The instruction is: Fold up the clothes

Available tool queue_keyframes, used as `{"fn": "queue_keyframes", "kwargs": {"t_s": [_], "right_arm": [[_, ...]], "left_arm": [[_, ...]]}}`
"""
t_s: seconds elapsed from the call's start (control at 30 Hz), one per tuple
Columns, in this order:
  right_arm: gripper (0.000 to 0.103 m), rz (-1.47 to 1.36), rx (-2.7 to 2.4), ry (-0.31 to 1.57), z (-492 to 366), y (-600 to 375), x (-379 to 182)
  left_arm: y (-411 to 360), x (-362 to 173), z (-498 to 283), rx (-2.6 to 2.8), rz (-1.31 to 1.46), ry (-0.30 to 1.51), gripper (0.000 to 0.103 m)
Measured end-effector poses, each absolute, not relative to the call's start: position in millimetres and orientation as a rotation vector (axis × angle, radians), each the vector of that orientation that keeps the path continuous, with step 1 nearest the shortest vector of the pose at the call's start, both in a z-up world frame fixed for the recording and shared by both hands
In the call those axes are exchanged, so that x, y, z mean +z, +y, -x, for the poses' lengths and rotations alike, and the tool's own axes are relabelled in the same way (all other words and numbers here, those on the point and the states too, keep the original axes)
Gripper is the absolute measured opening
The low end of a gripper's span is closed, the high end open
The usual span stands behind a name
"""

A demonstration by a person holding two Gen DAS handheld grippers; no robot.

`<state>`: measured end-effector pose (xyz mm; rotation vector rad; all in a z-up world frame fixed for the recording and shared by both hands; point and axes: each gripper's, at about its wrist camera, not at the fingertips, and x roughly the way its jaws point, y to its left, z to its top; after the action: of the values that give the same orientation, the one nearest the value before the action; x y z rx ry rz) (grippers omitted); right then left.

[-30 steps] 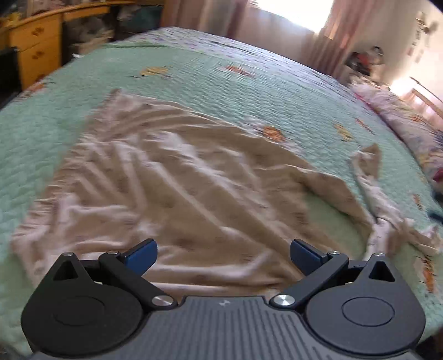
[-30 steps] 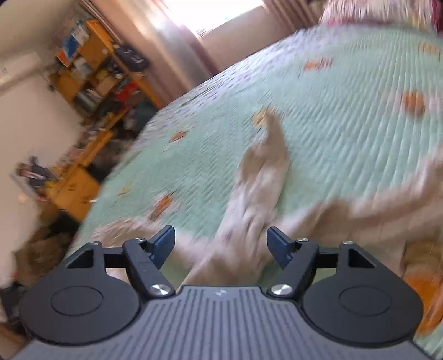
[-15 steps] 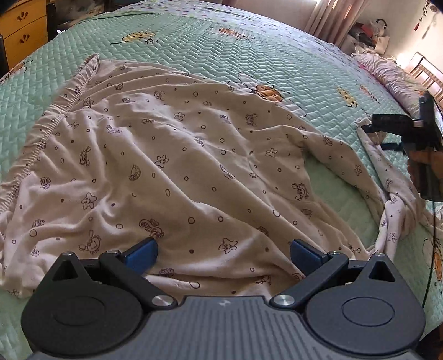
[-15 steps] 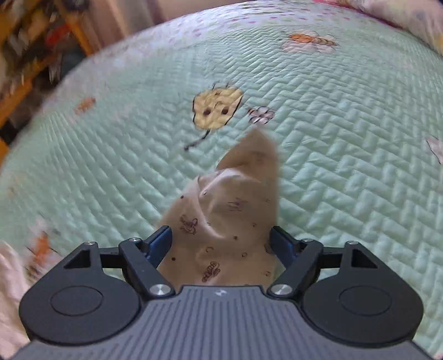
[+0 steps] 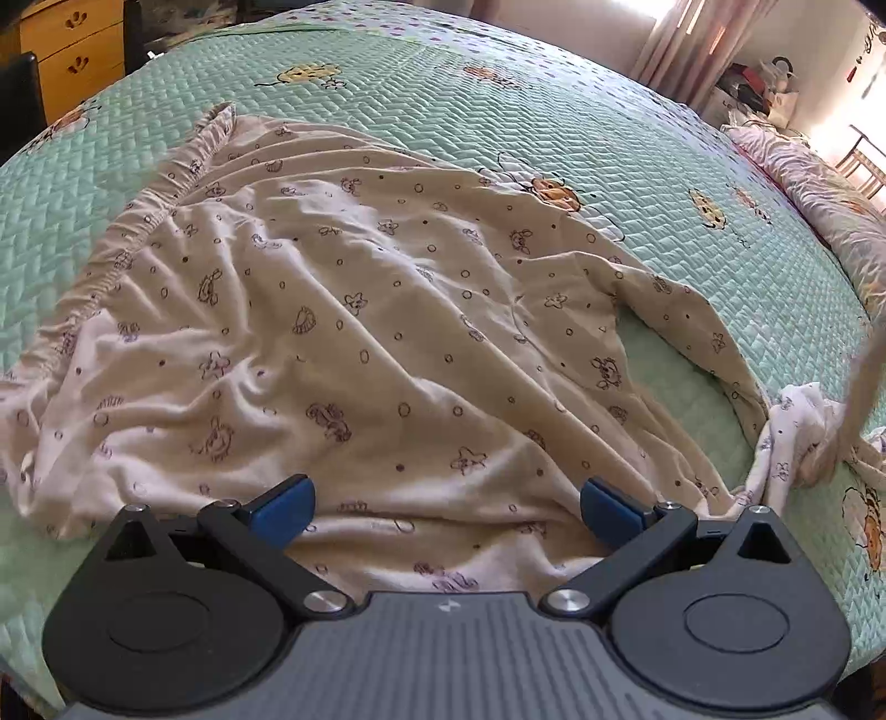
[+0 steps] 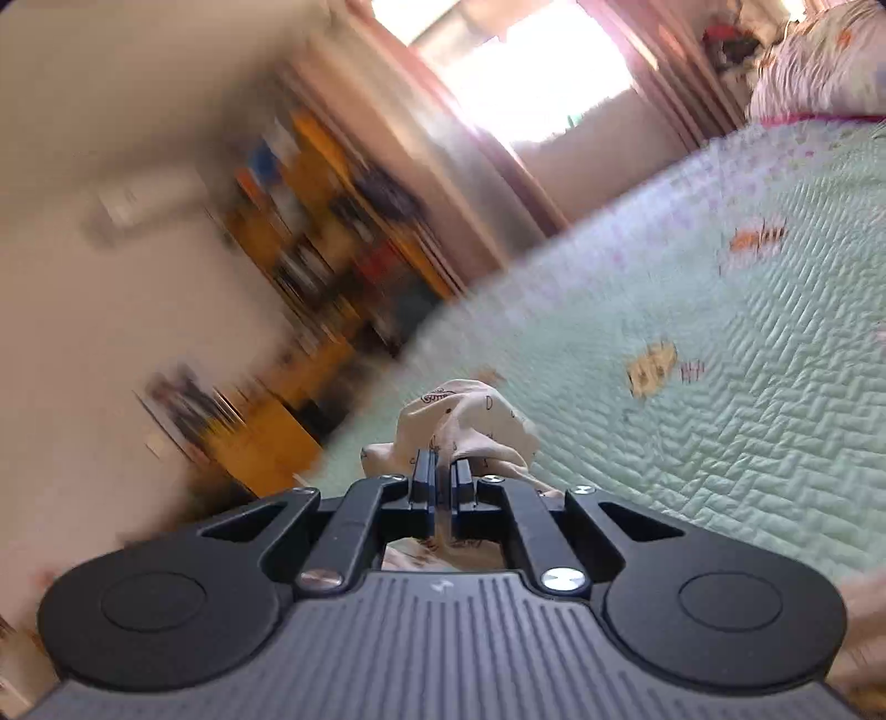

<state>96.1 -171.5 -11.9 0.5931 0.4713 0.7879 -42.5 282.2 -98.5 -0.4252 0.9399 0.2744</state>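
While we look along the left gripper [image 5: 447,501], its two blue-tipped fingers [image 5: 283,501] stand spread wide apart with nothing pinched, hovering over the near edge of a cream printed garment [image 5: 354,343]. That garment lies rumpled and spread across a mint-green quilted bedspread [image 5: 554,122], its gathered elastic edge [image 5: 133,221] at the left. A twisted part of it [image 5: 797,437] trails to the right edge of the view, where a blurred strip of fabric rises. A wooden drawer unit [image 5: 72,50] stands at the far left.

From the right wrist, we see the right gripper [image 6: 442,487] with its jaws just drawn together, pinching a bunched fold of the same cream cloth [image 6: 465,421]. It is lifted above the bedspread [image 6: 720,387]. Shelves [image 6: 332,232] and a bright window [image 6: 520,61] blur behind.
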Motion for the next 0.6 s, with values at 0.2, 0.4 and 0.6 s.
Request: {"fn": "queue_keyframes", "kwargs": {"t_s": [0.2, 0.4, 0.6], "right_arm": [[0.012, -0.676, 0.687, 0.446, -17.0, -271.2, -20.6], [0.038, -0.609, -0.021, 0.728, 2.1, -326.0, -85.8], [0.048, -0.559, 0.034, 0.621, -5.7, -310.3, -73.9]], "left_arm": [[265.0, -92.3, 47.6, 0.258, 0.408, 0.946, 0.102], [250.5, -84.1, 50.8, 0.244, 0.377, 0.958, 0.102], [238.8, -81.4, 41.8, 0.252, 0.357, 0.982, 0.102]]}}
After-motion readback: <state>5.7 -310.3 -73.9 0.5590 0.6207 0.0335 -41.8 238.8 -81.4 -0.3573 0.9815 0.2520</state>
